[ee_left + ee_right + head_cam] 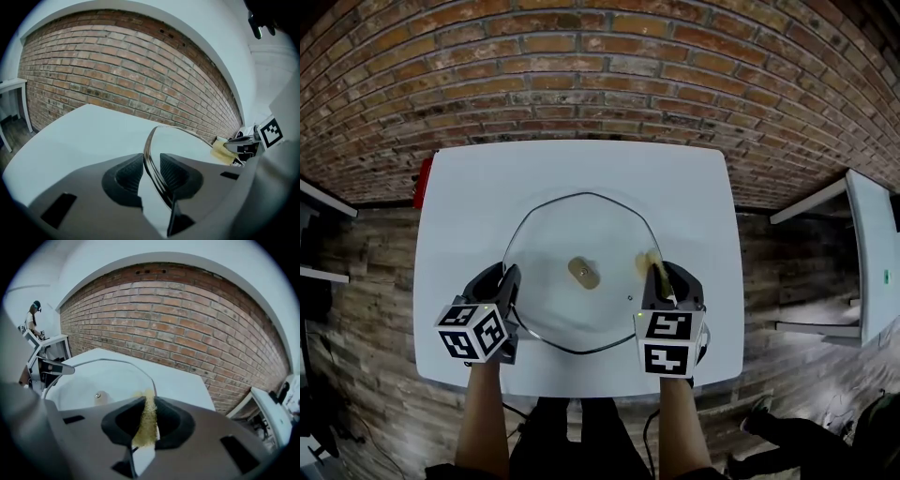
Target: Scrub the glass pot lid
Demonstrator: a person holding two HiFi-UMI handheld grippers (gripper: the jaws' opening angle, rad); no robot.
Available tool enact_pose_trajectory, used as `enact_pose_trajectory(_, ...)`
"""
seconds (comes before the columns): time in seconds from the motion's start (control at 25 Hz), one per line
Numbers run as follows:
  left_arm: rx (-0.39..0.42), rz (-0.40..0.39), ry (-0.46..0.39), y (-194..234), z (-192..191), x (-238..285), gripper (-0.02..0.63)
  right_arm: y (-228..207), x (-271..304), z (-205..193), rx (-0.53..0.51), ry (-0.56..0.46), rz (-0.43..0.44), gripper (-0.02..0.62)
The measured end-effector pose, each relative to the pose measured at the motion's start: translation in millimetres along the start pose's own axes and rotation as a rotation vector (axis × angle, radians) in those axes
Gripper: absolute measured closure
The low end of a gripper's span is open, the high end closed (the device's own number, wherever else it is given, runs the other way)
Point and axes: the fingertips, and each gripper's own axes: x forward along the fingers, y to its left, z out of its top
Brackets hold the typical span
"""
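Observation:
A large round glass pot lid (577,234) with a metal rim and a wooden knob (584,273) lies on the white table (469,187). My left gripper (508,283) is shut on the lid's left rim (151,161), with one pad on each side of the edge. At the lid's right side, my right gripper (654,274) is shut on a thin yellow sponge (146,422). The sponge (650,260) rests against the glass near the right rim. In the right gripper view the lid (112,380) and its knob (100,397) lie just left of the jaws.
A brick wall (581,75) runs behind the table. A red object (423,180) hangs at the table's far left edge. Another white table (872,253) stands to the right. A person (33,317) stands in the distance in the right gripper view.

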Motion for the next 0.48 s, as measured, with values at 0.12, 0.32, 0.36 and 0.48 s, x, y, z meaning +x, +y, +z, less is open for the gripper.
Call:
enact_pose_trajectory(0.12,-0.002,-0.001,-0.001,-0.2,-0.8,0.5,0.489,10.0,-6.4,10.6,-0.015,-0.028,0.015,0.537)
enact_pose_trajectory(0.32,-0.010,-0.003,0.001,-0.9,-2.7,-0.6,0.489,91.9,-24.8,41.3,-0.087,-0.108,0.187,0.537)
enact_pose_trajectory(0.36,-0.012,-0.004,0.001,-1.3,-2.5,-0.8,0.489,113.2,-29.2,44.6,-0.101,-0.115,0.233,0.537)
enact_pose_trajectory(0.48,-0.015,-0.009,0.002,-2.2,-0.8,-0.6,0.489,166.5,-39.9,45.1,-0.134,-0.115,0.348,0.537)
